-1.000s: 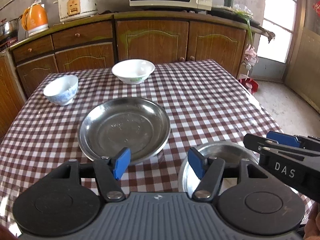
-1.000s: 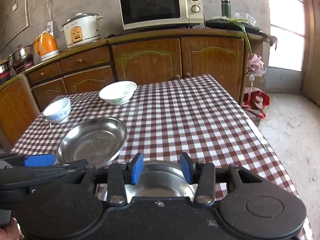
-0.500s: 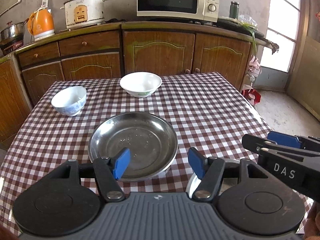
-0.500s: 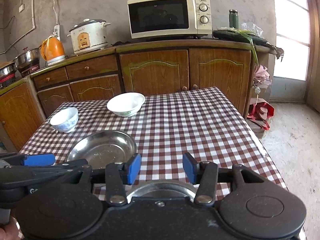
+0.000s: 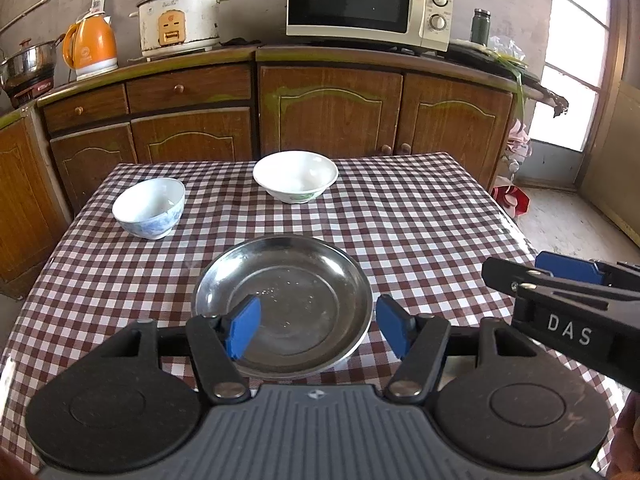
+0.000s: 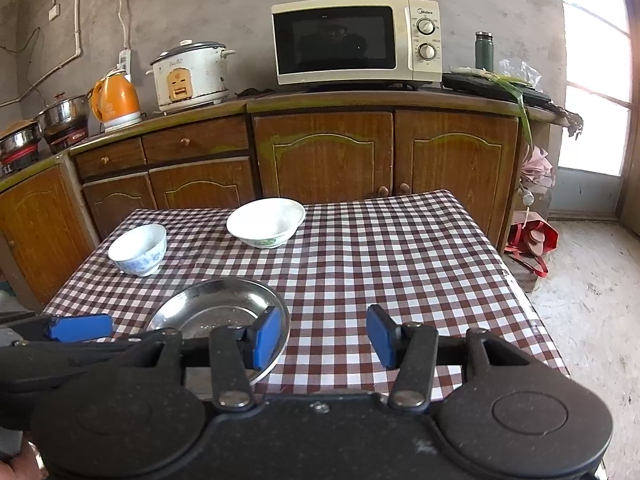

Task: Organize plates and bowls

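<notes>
A large steel plate (image 5: 282,298) lies near the front of the checked table (image 5: 420,224); it also shows in the right wrist view (image 6: 218,310). A white bowl (image 5: 295,175) sits at the far middle, also in the right wrist view (image 6: 266,222). A blue-patterned bowl (image 5: 149,207) sits at the far left, also in the right wrist view (image 6: 138,249). My left gripper (image 5: 318,330) is open and empty, above the plate's near edge. My right gripper (image 6: 324,336) is open and empty, to the right of the plate. A second smaller steel plate seen earlier is hidden below the grippers.
Wooden cabinets (image 5: 328,112) stand behind the table, with a microwave (image 5: 368,4), rice cooker (image 5: 180,20) and orange kettle (image 5: 90,48) on top. The table's right edge drops to a concrete floor (image 6: 592,304) with a red bag (image 6: 532,240).
Both grippers have pulled back and up from the table, so more of the room shows. The small steel plate near the front edge has dropped out of view under them.
</notes>
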Demonstrator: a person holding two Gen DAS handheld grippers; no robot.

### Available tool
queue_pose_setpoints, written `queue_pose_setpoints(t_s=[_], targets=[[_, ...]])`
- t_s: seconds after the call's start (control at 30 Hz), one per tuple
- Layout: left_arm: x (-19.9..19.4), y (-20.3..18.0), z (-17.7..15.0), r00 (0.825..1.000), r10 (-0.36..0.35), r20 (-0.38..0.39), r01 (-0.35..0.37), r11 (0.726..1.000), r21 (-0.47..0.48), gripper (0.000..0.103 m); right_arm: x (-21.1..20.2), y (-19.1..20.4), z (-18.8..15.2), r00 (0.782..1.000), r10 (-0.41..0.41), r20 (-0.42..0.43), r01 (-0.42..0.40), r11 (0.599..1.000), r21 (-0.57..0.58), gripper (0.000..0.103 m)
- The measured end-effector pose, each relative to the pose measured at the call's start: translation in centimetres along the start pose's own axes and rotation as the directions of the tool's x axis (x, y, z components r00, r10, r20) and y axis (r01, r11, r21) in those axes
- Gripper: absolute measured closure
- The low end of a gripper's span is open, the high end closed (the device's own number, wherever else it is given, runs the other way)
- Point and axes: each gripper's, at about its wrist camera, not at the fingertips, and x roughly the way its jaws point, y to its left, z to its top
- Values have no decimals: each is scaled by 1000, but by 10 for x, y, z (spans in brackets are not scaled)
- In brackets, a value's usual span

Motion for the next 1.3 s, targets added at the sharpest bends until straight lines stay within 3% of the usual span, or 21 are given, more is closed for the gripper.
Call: queue_pose_setpoints(t_s=[1.3], targets=[[49,58,47,997,76,-10,-76,997,-19,37,75,37,58,999,41,8,-40,997,-64,38]])
